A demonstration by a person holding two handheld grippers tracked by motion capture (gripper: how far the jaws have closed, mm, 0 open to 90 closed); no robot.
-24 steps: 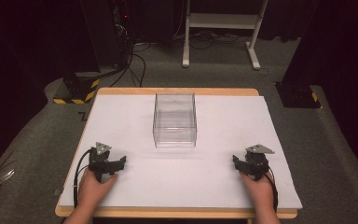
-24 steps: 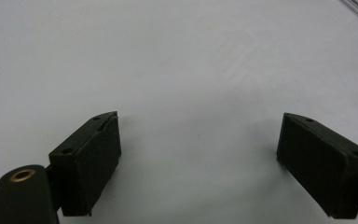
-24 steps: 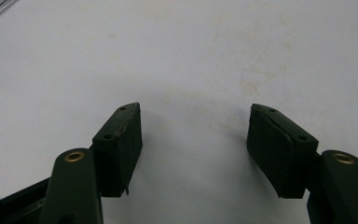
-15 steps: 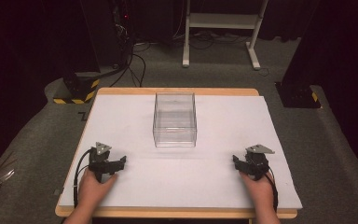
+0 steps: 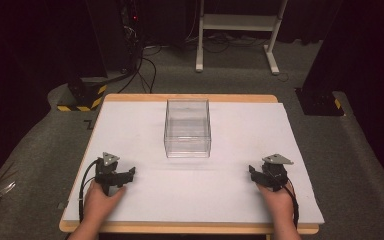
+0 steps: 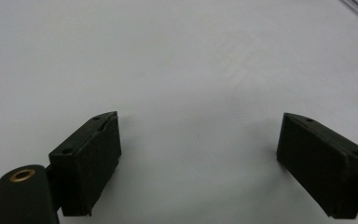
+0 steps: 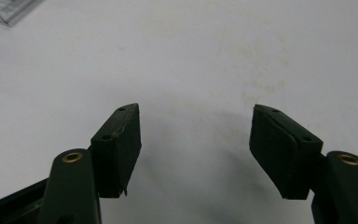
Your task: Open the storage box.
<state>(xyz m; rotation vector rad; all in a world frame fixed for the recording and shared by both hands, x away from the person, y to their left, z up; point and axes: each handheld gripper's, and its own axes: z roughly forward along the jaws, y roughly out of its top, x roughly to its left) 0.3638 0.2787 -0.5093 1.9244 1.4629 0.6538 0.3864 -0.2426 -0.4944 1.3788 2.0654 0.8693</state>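
High view: a person's two hands rested on the near part of a white-covered table [image 5: 240, 190], each holding a two-jaw gripper. The left gripper [image 5: 130, 173] lay near the table's left edge, its jaws pointing toward the middle of the table; the right gripper [image 5: 252, 172] lay near the right edge, its jaws pointing back toward the left one. A clear plastic box [image 5: 187, 128], open at the top and upright, stood between and beyond them at the table's centre, well apart from both tools and touched by neither. A black cable trailed from each gripper toward the person. Behind the table, a white stand [image 5: 237, 30] stood on grey carpet among loose cables, and a block with yellow-and-black stripes [image 5: 82, 97] sat on the floor by the far left corner.

Left gripper view: the left gripper [image 6: 198, 135] had its black jaws spread wide over bare white surface, with nothing between the pads.

Right gripper view: the right gripper [image 7: 196, 128] likewise had its jaws spread wide and gripped nothing; a corner of the clear plastic box [image 7: 7, 9] showed at the upper left, far from the pads.
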